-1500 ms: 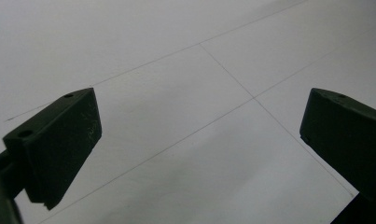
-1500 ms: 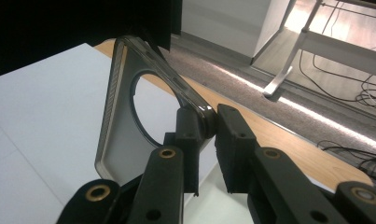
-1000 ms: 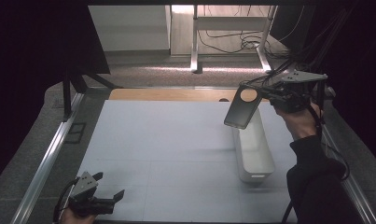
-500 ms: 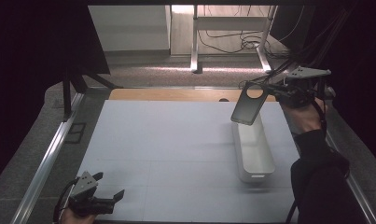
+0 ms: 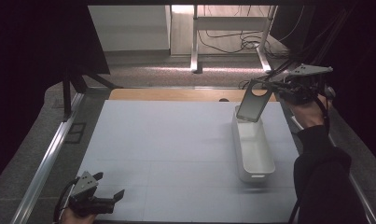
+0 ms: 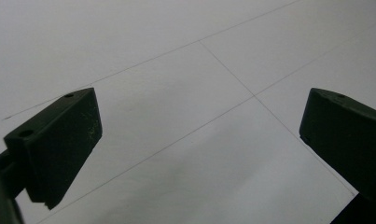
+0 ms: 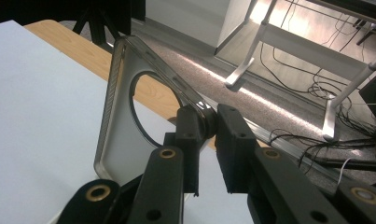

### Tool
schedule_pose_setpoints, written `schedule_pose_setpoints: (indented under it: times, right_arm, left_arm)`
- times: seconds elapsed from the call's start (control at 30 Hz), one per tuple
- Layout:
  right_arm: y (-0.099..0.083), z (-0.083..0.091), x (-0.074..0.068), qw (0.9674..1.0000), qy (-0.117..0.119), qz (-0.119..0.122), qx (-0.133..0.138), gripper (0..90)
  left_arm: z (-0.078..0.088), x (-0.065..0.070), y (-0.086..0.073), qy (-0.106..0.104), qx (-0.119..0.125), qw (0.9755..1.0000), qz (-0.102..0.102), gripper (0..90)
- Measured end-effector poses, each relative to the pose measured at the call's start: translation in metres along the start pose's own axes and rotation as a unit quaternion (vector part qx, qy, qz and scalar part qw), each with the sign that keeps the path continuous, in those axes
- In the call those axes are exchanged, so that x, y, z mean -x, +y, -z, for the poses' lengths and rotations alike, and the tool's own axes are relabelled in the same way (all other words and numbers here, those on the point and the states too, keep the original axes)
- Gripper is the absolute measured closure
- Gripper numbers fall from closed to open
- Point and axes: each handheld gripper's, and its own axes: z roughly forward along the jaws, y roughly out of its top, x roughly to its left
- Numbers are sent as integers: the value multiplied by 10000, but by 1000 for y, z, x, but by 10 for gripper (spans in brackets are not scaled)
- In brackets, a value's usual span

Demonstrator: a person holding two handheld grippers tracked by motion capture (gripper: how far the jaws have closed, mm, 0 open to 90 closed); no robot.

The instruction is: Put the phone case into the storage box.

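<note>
Phone case (image 5: 251,103) clamped in right tongs (image 5: 275,88) above white bin (image 5: 252,144); left tongs (image 5: 112,197) apart

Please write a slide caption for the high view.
Right gripper holds a phone case above the white bin.

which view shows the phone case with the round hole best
The right gripper view: the phone case is close up, with its round cutout and ribbed edge clear, pinched at its rim by the right gripper. In the high view it hangs small and dark over the white bin.
</note>
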Motion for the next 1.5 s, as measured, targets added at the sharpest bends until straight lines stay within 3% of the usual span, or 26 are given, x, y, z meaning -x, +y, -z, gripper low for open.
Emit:
schedule_pose_setpoints:
  times: [1.0, 1.5]
  right_arm:
    - [-22, -49, 10, 9989, 67, 405, -246, 784]
    - [-39, -69, 5, 9974, 62, 642, -327, 784]
  left_arm:
    - [-1, 0, 0, 40, -52, 10000, 23, 0]
    - [-1, 0, 0, 47, -61, 10000, 55, 0]
